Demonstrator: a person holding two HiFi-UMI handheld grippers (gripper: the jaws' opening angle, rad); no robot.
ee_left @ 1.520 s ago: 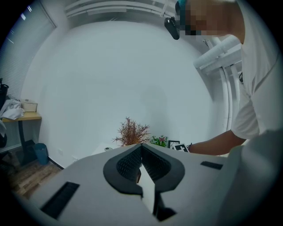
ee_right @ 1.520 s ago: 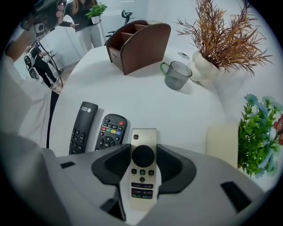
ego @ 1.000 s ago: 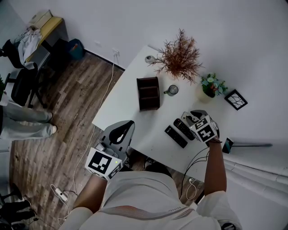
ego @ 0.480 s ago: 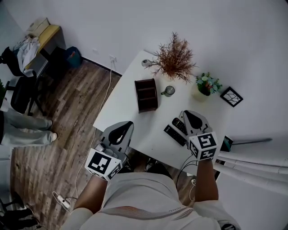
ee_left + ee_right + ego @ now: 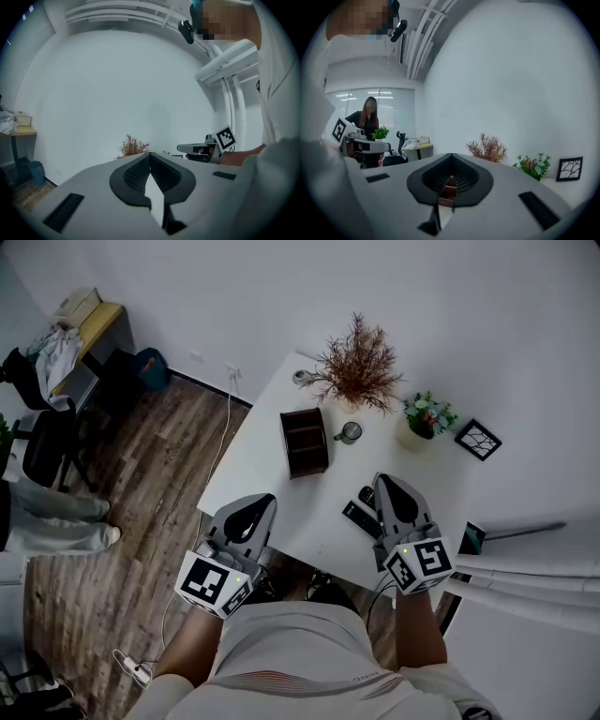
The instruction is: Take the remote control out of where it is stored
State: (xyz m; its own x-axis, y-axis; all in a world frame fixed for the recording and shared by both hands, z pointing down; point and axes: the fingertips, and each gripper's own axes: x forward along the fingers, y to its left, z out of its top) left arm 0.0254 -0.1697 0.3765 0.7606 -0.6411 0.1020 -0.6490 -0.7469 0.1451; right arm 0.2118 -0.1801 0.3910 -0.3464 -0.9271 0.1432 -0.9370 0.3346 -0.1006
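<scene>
Two remotes (image 5: 360, 518) lie just left of my right gripper (image 5: 384, 484), jaws together; brown organizer (image 5: 305, 442) ahead-left, contents unreadable to me.

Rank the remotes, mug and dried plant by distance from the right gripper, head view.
1. Remotes, just left of the right gripper.
2. Mug, farther ahead, mid-table.
3. Dried plant, behind the mug at the far edge.

White walls (image 5: 469, 296), wood floor (image 5: 141, 474), white table (image 5: 262, 460)
</scene>
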